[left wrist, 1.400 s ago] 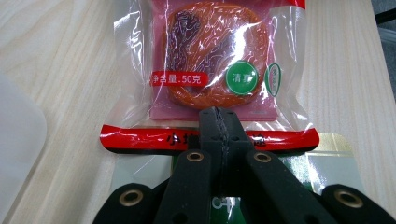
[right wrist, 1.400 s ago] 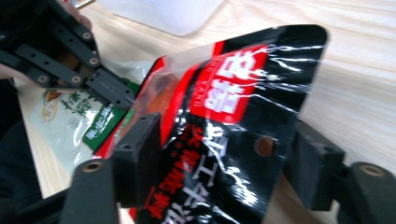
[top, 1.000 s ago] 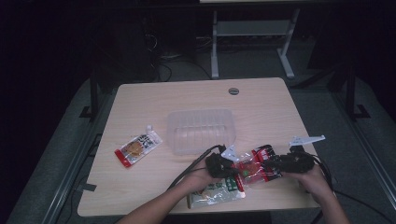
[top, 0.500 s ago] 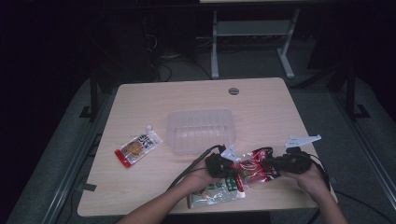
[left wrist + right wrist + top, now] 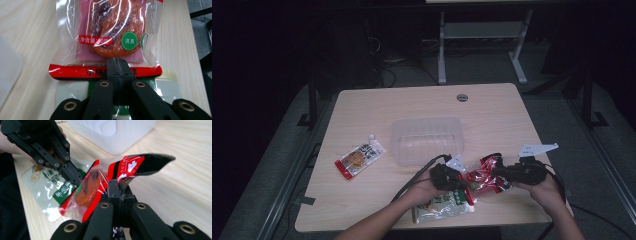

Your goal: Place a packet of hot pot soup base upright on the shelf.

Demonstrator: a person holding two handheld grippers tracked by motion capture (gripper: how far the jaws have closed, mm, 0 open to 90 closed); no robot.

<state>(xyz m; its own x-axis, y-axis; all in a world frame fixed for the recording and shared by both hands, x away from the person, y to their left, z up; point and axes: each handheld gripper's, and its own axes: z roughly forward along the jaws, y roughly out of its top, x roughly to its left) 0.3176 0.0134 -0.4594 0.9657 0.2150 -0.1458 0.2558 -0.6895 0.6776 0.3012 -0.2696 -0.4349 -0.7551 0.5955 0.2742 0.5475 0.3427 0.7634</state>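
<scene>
Both claws are being kept clamped on one red snack packet (image 5: 482, 177), each at an opposite end. Left claw (image 5: 451, 179) is being held by the person's left hand, its jaws pressed flat together on the packet's red bottom band, as seen in the left gripper view (image 5: 105, 71). Right claw (image 5: 508, 174) is being held by the right hand, its jaws having just been closing; they are now pinched on the red-and-black top edge of the packet (image 5: 130, 168), which is being bent upward there.

The packet is being held near the surface's near edge, right of its middle, tilted rather than lying flat. A green-and-white packet (image 5: 444, 204) is lying partly under it, closer still to the near edge, with little bare wood left between it and that edge.

A clear plastic tray (image 5: 427, 140) is sitting around the middle of the surface (image 5: 412, 102), just beyond the claws; a narrow strip of wood is being left between its near rim and the left claw. A second red packet (image 5: 359, 159) is lying well apart toward the left edge. Broad bare room is being left along the far edge and at both far corners, and along the right edge.
</scene>
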